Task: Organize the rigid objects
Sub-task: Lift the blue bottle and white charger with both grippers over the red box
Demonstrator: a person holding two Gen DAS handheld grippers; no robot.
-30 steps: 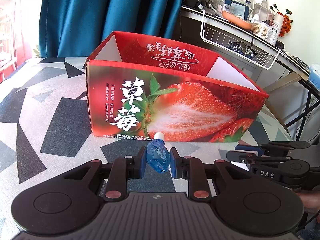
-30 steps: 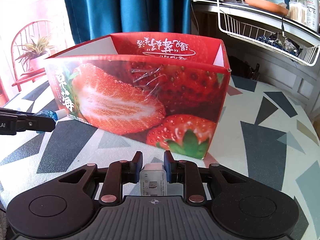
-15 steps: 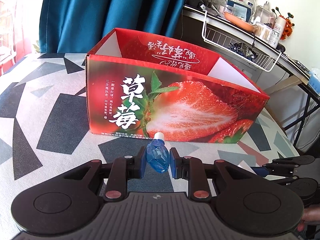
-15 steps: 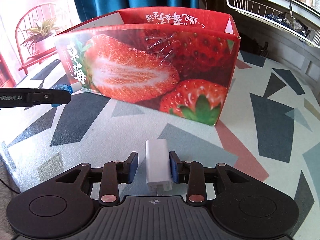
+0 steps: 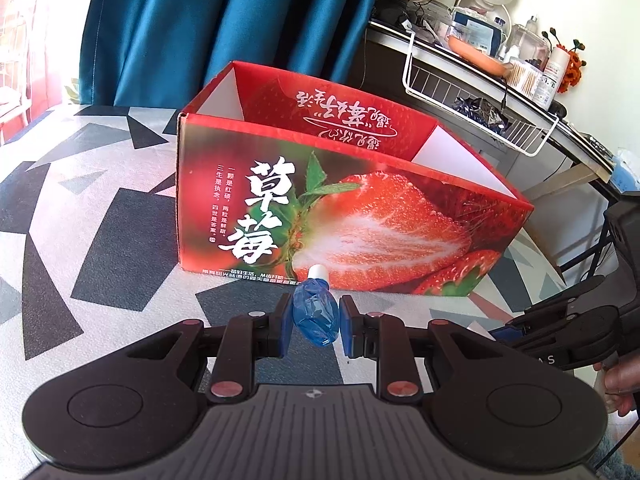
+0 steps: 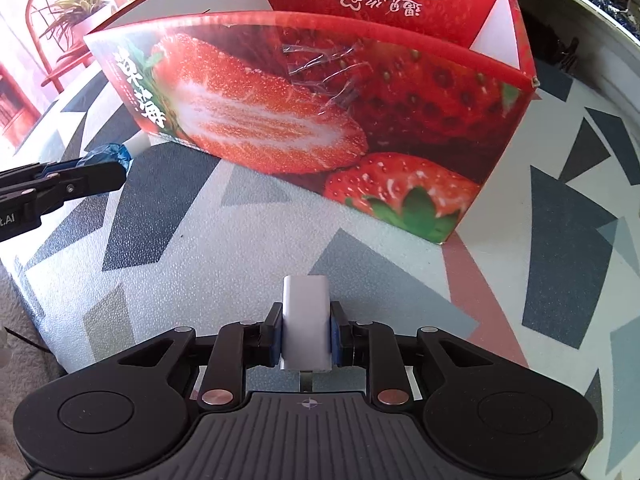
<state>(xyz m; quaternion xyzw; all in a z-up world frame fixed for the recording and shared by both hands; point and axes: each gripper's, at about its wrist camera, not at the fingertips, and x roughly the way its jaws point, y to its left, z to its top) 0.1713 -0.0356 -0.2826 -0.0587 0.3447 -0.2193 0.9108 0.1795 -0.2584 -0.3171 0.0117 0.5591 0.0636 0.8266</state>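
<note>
The left gripper (image 5: 315, 322) is clamped on a small blue bottle (image 5: 314, 314) with a white cap, the blue pads pressing its sides and the cap pointing ahead at the strawberry box (image 5: 340, 216). The bottle hangs just short of the box's long front wall, low over the surface (image 5: 100, 200), which carries a pattern of grey, black and pink shapes on white.

The right gripper (image 6: 306, 334) holds a white charger block (image 6: 306, 320) upright between its pads, which have just closed in on it; the pads press both of its sides, and a metal prong shows under its near end. It points steeply down at the surface, in front of the box's near right corner and well apart from the box.

The red box stands open at the top near the middle of the surface, printed with a cut strawberry and white characters; what lies on its floor cannot be seen from either view. In the right wrist view the left gripper comes in from the left edge with the bottle's cap almost at the box's lower left corner.

Behind the surface's far edge hangs a blue curtain (image 5: 224, 28). To the right stands a cluttered shelf with a white wire basket (image 5: 472, 108). A red chair (image 6: 68, 20) with a potted plant stands beyond the surface's left edge.
</note>
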